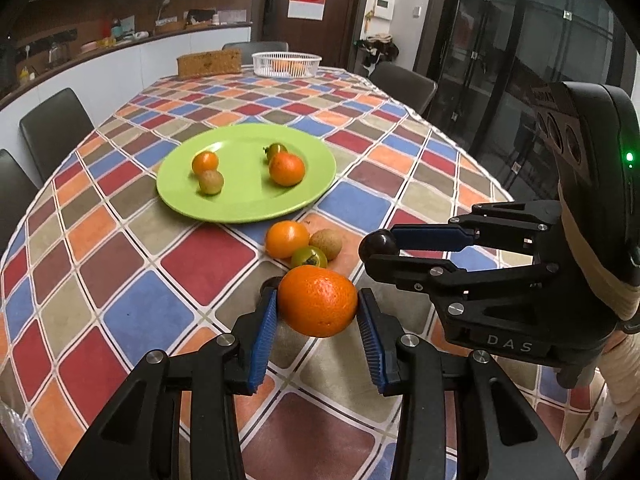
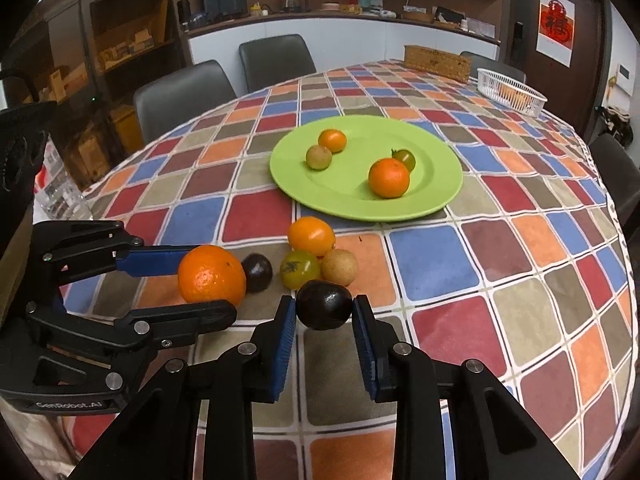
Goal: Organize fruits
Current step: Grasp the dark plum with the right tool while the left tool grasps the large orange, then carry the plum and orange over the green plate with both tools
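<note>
My left gripper [image 1: 318, 306] is shut on a large orange [image 1: 317, 301], also seen in the right wrist view [image 2: 211, 275]. My right gripper [image 2: 324, 306] is shut on a dark purple fruit [image 2: 324, 305], which shows in the left wrist view [image 1: 378, 243]. The green plate [image 1: 244, 208] [image 2: 352, 204] holds two orange fruits, a brownish fruit and a green tomato. On the cloth before the plate lie an orange fruit [image 2: 311, 236], a green tomato [image 2: 300, 269], a tan fruit [image 2: 340, 266] and another dark fruit [image 2: 257, 271].
A white basket [image 1: 286, 63] with orange fruit and a woven box [image 1: 209, 62] stand at the table's far end. Chairs [image 2: 182, 92] surround the checked tablecloth. A counter with shelves runs behind.
</note>
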Demonstrator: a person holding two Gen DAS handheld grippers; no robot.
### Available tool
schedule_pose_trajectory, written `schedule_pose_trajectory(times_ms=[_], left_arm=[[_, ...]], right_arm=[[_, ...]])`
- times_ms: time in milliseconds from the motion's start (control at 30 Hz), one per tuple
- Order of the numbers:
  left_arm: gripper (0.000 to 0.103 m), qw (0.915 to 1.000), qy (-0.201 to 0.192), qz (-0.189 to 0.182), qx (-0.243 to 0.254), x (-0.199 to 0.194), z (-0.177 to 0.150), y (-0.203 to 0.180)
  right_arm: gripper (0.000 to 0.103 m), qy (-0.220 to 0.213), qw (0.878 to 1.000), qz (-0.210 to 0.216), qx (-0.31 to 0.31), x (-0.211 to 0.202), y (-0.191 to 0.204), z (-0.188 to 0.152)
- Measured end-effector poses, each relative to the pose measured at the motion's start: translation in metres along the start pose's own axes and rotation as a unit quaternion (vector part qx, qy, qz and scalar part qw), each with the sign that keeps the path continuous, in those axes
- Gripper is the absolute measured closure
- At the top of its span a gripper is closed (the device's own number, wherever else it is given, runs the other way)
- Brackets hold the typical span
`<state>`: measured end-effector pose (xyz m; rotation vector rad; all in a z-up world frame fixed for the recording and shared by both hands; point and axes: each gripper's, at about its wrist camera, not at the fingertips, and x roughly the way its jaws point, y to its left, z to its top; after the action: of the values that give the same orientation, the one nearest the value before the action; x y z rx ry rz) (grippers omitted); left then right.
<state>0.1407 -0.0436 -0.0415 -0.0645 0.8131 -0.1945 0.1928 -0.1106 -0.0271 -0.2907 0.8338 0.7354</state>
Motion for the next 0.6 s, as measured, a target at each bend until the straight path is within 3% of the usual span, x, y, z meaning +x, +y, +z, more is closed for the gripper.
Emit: schedule_pose_trajectory(times_ms=[600], left_arm=[[0.064,0.9971,-0.074,0.007,0.016,-0.043,0.034,0.006]], right_arm=[[0.073,-0.073,0.996,-0.018,0.047,-0.044,0.003,0.032]])
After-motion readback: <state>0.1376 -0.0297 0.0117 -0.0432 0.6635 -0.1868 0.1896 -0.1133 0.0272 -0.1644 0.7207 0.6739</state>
